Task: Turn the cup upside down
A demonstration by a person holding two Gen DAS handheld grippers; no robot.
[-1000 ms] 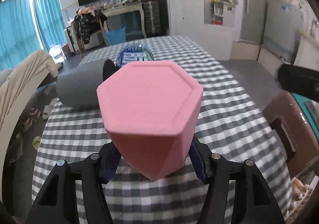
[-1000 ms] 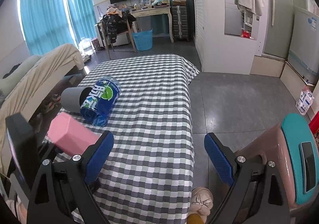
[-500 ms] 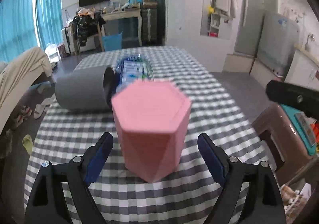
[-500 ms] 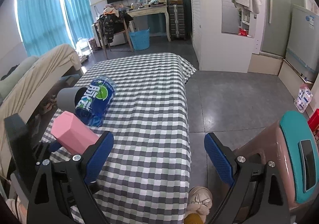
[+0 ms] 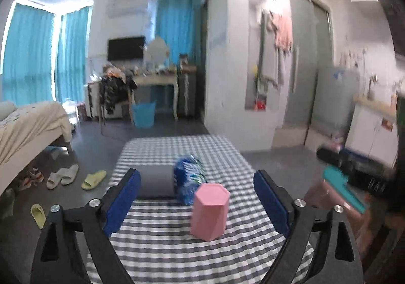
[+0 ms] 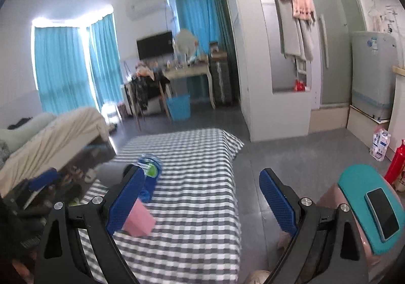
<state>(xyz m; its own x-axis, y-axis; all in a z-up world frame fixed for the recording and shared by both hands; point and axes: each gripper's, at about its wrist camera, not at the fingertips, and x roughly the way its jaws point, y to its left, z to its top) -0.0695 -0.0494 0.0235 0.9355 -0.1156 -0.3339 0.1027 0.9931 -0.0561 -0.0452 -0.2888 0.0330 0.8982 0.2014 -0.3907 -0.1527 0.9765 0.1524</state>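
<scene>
The pink hexagonal cup (image 5: pixel 210 212) stands upside down on the checked tablecloth (image 5: pixel 164 251), closed base up. My left gripper (image 5: pixel 197 201) is open and empty, pulled back from the cup, which sits apart between the fingers. In the right wrist view the cup (image 6: pixel 140 220) shows partly behind the left finger. My right gripper (image 6: pixel 202 201) is open and empty above the table's right side.
A grey cup (image 5: pixel 155 181) and a blue plastic bottle (image 5: pixel 189 181) lie on their sides behind the pink cup. A pink and teal stool with a phone (image 6: pixel 382 210) stands right of the table. The table's right edge (image 6: pixel 236 198) drops to floor.
My left gripper opened, let go of the pink cup and drew back and up. The cup now stands alone on the table. The right gripper also lifted and tilted up.
</scene>
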